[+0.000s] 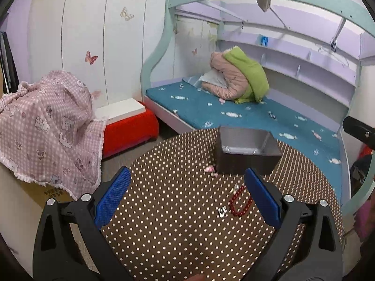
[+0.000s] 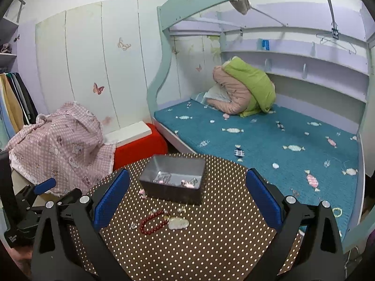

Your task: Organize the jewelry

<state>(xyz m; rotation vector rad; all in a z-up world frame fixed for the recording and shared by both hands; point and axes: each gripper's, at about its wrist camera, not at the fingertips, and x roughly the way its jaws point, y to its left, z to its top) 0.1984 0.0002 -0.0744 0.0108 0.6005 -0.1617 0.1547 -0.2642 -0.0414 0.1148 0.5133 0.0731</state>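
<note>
The right claw (image 2: 187, 201) is hanging wide open over the round brown desk with white polka dots (image 2: 211, 245), its blue-padded fingers (image 2: 110, 201) gripping nothing. The left claw (image 1: 186, 195) is likewise spread open and empty above the same desk. Just in front of the grey rectangular metal tin (image 2: 173, 182), a red beaded bracelet (image 2: 153, 222) is lying flat on the desk, with a pale translucent cloud-shaped piece (image 2: 178, 223) touching or just beside it on the side nearer the bed. A few small pearl-like trinkets (image 2: 181, 209) are sitting between the bracelet and the tin, and a small pink piece (image 2: 141, 192) is lying against the tin's front corner. Inside the tin, several silvery and pink items are resting on the bottom; they are too small to identify, possibly rings or clips. Beyond the tin, a bed with a teal candy-print cover (image 2: 269, 140) is carrying a heap of pink and green bedding (image 2: 243, 89). Left of the tin, a pink checked cloth (image 2: 63, 145) is draped beside a red box (image 2: 140, 149).
</note>
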